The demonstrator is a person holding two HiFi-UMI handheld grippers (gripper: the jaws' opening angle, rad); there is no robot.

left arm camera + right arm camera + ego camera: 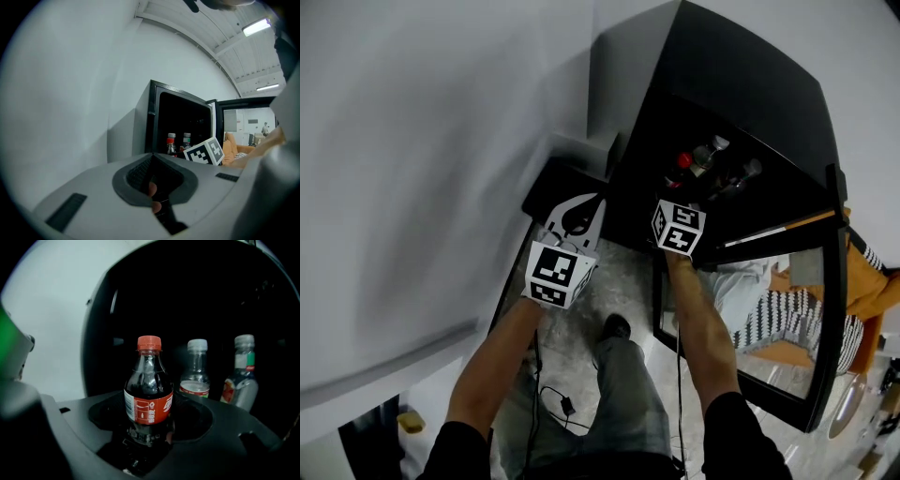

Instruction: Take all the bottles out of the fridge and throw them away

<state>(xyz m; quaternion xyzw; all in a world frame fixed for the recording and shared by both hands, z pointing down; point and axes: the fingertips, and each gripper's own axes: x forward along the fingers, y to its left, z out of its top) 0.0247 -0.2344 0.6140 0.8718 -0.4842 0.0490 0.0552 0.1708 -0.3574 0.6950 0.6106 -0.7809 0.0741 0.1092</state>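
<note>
Cola (148,394) stands upright at the mouth of the fridge (741,75). Its lower body is between the jaws of your right gripper (147,437), which look clenched on it just under the red label. A middle bottle (196,373) and an end bottle (241,378) stand deeper inside, near the cola but apart from it. Your left gripper (151,161) hangs outside the fridge, jaws pressed together on nothing.

Your hold is low and most of the cola rises above it, so a quick pull or a tilted wrist could make it pivot in the jaws and slip out. The plastic looks smooth, which would not help. The door (825,309) stands open on your right, so drifting that way as you draw back could clip it. Pushing forward instead could knock the two bottles behind. A dark box (558,187) beside the fridge may be the bin, but you cannot be sure from here.
</note>
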